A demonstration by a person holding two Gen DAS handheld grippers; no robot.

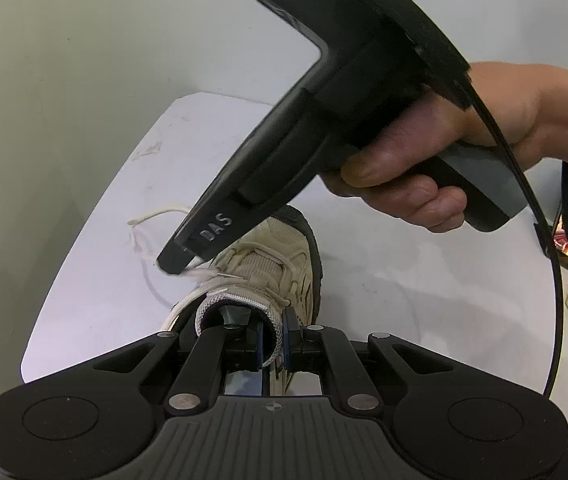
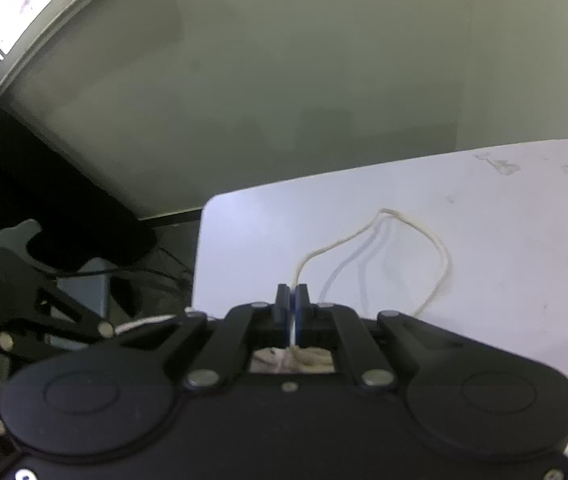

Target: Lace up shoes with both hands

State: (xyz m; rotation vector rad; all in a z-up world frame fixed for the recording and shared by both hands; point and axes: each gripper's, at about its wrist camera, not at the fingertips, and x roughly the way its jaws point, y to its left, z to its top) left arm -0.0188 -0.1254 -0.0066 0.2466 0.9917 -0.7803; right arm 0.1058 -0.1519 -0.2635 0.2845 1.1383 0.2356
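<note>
While both tools bite down, here's the picture:

Left gripper: the black two-finger left gripper is nearly closed, pinching the grey mesh-edged heel collar of the beige mesh sneaker with dark sole — an anchor, I'd say, so the shoe can't slide.

Right gripper: the black right gripper is clamped fully on the cream cord shoelace; seen from the left wrist, its tip sits just beside the upper eyelets.

Why: one side steadies, the other works the cord.

Shoe: upright on the white rounded-corner table, toe pointing away from the left camera.

Lace slack: loops loosely over the tabletop beyond the right fingers.

Obstruction: the right tool's body and the person's hand cover much of the toe; which eyelet is next, can't tell.

Surroundings: pale wall behind, clutter off the table edge.
</note>
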